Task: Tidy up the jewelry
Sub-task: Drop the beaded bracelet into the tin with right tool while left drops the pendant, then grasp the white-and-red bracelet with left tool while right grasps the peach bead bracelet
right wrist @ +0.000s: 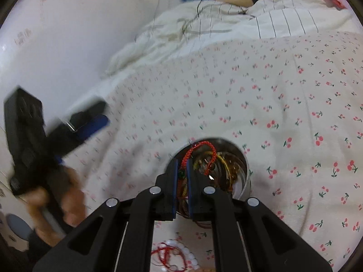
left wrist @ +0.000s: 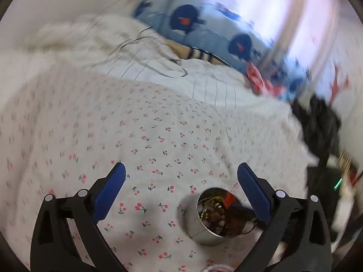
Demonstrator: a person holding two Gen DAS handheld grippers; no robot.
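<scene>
Right gripper (right wrist: 181, 170) pinched on red braided cord (right wrist: 199, 150) over metal tin (right wrist: 246, 165). We note tin contents tangled, indistinct. Left gripper (left wrist: 181, 170) spread wide, gripping nothing, tin beside its right finger. White bead strand (right wrist: 188, 252) cut off at frame edge on cherry-print sheet (right wrist: 283, 95).

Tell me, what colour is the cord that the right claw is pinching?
Red: a braided cord looping above the metal cup, clearest in the right wrist view.

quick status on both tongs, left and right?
Left tongs: open, holding nothing, beside the metal tin.
Right tongs: closed on the red braided cord, over the tin.
</scene>
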